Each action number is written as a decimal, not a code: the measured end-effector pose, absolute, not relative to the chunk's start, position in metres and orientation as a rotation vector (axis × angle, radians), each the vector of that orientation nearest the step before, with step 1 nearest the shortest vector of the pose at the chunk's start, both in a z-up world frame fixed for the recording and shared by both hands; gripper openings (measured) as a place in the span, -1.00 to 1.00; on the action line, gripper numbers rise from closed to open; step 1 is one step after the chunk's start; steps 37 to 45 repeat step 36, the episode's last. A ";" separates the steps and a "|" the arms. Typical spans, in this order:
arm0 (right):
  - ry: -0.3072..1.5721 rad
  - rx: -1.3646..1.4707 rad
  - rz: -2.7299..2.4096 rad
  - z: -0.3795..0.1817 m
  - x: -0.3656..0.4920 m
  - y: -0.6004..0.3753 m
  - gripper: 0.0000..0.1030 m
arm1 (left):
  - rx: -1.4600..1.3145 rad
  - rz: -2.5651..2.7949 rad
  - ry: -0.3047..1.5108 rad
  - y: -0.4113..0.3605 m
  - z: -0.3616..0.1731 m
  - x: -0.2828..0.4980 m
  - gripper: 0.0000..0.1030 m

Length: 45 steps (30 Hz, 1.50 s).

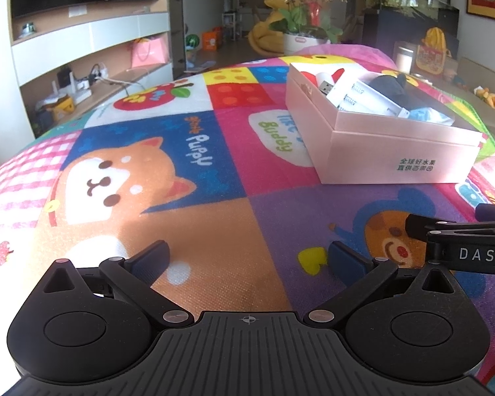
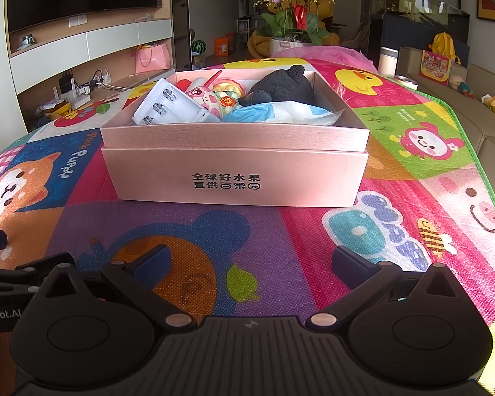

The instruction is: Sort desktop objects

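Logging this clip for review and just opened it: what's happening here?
A person holds two claws low over a colourful cartoon mat, and both are open and empty. The left claw faces bare mat; the right claw faces a pink box. The box already holds a white battery charger, a black plush toy, a pink toy and a blue-and-white packet. No loose items show on the mat.

Bright daylight, sharp focus, soft shadows on the mat (image 1: 214, 231), strong fisheye bending at the edges, dark corners
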State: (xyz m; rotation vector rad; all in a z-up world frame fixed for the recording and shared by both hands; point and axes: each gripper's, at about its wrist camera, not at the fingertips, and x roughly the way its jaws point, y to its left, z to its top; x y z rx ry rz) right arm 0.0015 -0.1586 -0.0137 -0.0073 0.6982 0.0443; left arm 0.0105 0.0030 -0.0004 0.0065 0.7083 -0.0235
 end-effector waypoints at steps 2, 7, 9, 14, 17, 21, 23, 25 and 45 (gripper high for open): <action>0.698 -0.007 0.044 -0.014 0.001 -0.159 1.00 | 0.009 -0.023 0.707 0.002 -0.001 0.010 1.00; 0.698 -0.007 0.044 -0.014 0.002 -0.159 1.00 | 0.008 -0.024 0.707 0.002 -0.001 0.010 1.00; 0.698 -0.008 0.044 -0.014 0.001 -0.159 1.00 | 0.010 -0.025 0.708 0.002 -0.001 0.010 1.00; 0.698 -0.007 0.044 -0.014 0.002 -0.159 1.00 | 0.014 -0.030 0.711 0.002 0.000 0.010 1.00; 0.698 -0.007 0.045 -0.014 0.002 -0.159 1.00 | 0.012 -0.031 0.710 0.002 0.000 0.010 1.00; 0.699 -0.007 0.044 -0.014 0.001 -0.159 1.00 | 0.011 -0.031 0.710 0.002 0.000 0.010 1.00; 0.699 -0.006 0.045 -0.014 0.002 -0.159 1.00 | 0.012 -0.031 0.710 0.002 0.000 0.010 1.00; 0.699 -0.007 0.045 -0.014 0.002 -0.159 1.00 | 0.011 -0.031 0.710 0.002 0.000 0.010 1.00; 0.699 -0.007 0.044 -0.014 0.001 -0.159 1.00 | 0.000 -0.036 0.721 0.003 0.002 0.012 1.00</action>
